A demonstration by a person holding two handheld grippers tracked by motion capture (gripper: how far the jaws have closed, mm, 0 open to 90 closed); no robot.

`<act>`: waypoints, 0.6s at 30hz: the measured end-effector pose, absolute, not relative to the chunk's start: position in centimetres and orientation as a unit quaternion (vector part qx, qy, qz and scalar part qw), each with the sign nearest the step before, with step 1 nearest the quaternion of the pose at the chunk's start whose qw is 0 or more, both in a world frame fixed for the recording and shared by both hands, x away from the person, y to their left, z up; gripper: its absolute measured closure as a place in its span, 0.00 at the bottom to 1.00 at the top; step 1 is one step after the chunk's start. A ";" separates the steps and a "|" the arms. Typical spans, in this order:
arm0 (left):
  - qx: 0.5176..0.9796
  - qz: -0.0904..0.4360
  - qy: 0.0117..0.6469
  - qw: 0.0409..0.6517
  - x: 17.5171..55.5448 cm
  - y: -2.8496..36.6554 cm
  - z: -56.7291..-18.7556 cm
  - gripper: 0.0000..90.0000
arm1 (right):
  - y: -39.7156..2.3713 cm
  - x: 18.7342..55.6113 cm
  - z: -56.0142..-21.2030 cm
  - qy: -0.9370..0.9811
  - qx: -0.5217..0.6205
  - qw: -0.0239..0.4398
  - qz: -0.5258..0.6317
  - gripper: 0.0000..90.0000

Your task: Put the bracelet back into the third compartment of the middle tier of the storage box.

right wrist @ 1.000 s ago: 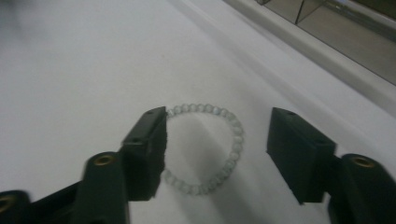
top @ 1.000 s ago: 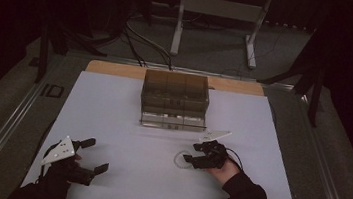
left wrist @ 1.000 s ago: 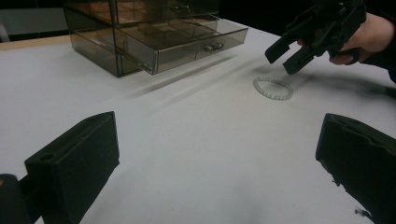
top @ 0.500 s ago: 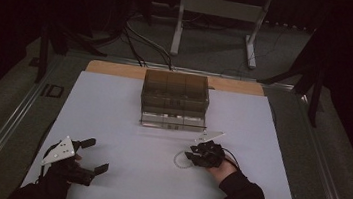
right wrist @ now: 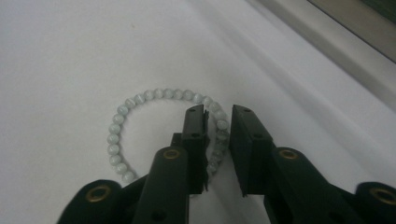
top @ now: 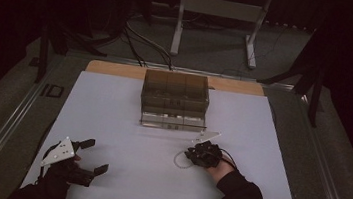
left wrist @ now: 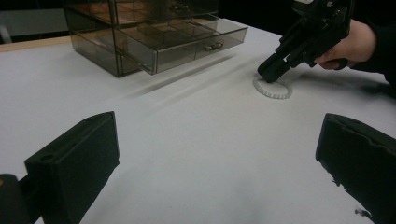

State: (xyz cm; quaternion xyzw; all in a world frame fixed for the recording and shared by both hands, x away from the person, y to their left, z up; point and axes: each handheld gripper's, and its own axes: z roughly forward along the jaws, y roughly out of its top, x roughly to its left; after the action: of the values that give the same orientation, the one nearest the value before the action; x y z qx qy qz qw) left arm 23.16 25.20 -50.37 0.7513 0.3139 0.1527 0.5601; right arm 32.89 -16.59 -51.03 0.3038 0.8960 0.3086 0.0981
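A pale beaded bracelet (top: 182,161) (left wrist: 273,89) (right wrist: 122,116) lies flat on the white table sheet (top: 113,107), in front of a smoky clear drawer box (top: 175,95) (left wrist: 140,32). My right gripper (top: 192,155) (left wrist: 267,74) (right wrist: 218,116) points down at it. Its jaws straddle the right side of the bead ring and have just been closing; a narrow gap still shows beside the beads. My left gripper (top: 93,155) (left wrist: 219,121) rests at the near left with its jaws wide open and nothing between them.
The box's bottom drawer (left wrist: 187,42) (top: 172,120) is pulled out toward me. A wooden strip (top: 112,68) runs behind the sheet. Metal rails (top: 5,130) border the table on both sides. Stand legs (top: 178,24) and cables sit beyond.
My right gripper has shifted slightly left onto the bracelet and its jaws have narrowed around the beads. The left gripper has stayed put.
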 end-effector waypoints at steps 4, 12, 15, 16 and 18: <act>0.752 0.150 0.312 0.560 23.3 25.1 -50.4 0.01 | -16.5 32.7 -51.1 0.895 0.306 0.105 0.306 0.89; 0.752 0.150 0.311 0.561 23.3 25.0 -50.3 0.01 | -16.0 32.3 -51.0 0.900 0.295 0.121 0.297 0.94; 0.753 0.150 0.312 0.560 23.3 25.0 -50.4 0.01 | -16.1 32.4 -51.0 0.899 0.297 0.120 0.298 0.95; 0.753 0.149 0.312 0.560 23.3 25.0 -50.4 0.01 | -16.1 32.4 -51.0 0.899 0.299 0.118 0.298 0.95; 0.753 0.149 0.312 0.560 23.3 25.0 -50.4 0.01 | -16.2 32.5 -51.0 0.895 0.306 0.107 0.305 0.95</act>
State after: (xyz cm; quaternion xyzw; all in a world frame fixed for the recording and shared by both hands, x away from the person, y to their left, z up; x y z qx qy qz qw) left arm 23.27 24.98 -50.38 0.7529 0.3116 0.1493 0.5601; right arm 32.49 -16.24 -50.96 0.3058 0.8955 0.3050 0.1074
